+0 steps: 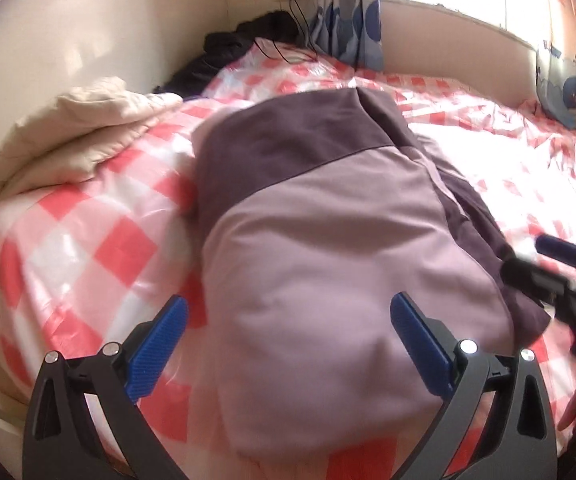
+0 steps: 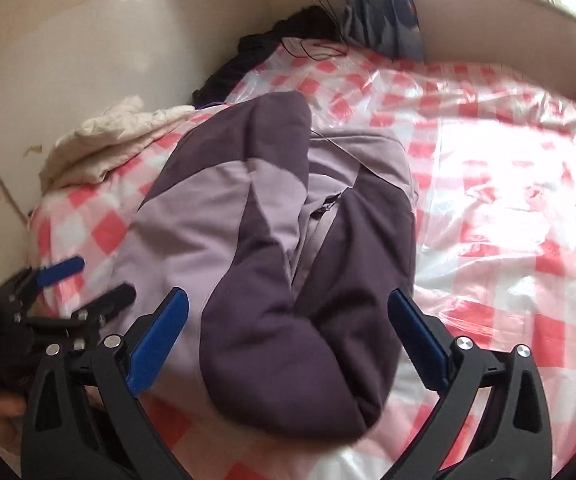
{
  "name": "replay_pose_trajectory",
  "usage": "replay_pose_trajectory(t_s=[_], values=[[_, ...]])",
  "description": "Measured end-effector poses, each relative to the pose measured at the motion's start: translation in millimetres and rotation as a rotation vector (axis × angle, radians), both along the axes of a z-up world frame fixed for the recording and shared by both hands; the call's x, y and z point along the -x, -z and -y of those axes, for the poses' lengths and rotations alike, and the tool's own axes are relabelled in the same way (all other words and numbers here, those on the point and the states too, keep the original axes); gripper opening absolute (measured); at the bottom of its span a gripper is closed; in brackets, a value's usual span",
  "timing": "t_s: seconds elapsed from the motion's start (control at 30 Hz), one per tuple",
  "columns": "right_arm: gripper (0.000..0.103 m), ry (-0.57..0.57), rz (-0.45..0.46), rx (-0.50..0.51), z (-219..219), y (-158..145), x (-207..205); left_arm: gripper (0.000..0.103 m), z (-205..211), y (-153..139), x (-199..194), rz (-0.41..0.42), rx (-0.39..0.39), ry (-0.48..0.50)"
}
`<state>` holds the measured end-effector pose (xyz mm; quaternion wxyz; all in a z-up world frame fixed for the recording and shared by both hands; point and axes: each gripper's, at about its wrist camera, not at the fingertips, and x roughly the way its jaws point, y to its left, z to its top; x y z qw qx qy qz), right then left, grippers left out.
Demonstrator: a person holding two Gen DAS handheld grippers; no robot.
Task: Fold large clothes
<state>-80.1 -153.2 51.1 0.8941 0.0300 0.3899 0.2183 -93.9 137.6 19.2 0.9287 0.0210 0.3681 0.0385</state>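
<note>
A padded jacket in light lilac and dark purple [image 1: 319, 224] lies on the bed, folded lengthwise; it also shows in the right wrist view [image 2: 280, 240], with its zip near the middle. My left gripper [image 1: 288, 316] is open and empty, its blue fingers either side of the jacket's near lilac end. My right gripper [image 2: 288, 312] is open and empty over the jacket's near dark end. The right gripper also shows at the right edge of the left wrist view [image 1: 567, 264], and the left gripper at the left edge of the right wrist view [image 2: 72, 284].
The bed has a pink and white checked cover under clear plastic [image 1: 88, 240]. A cream quilt [image 1: 76, 136] is bunched at the left by the wall. Dark clothes [image 1: 248, 40] and a cable lie at the far corner. A window and curtain [image 1: 351, 12] are behind.
</note>
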Motion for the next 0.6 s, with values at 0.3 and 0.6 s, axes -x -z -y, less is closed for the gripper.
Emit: replay_pose_trajectory(t_s=[0.3,0.6], values=[[0.096,0.056,0.019,0.109,-27,-18,48,0.097,-13,-12,29,-0.004,0.052,-0.066],[0.096,0.058,0.0,0.142,-37,-16,43,0.097,-13,-18,33,0.002,0.046,-0.07]])
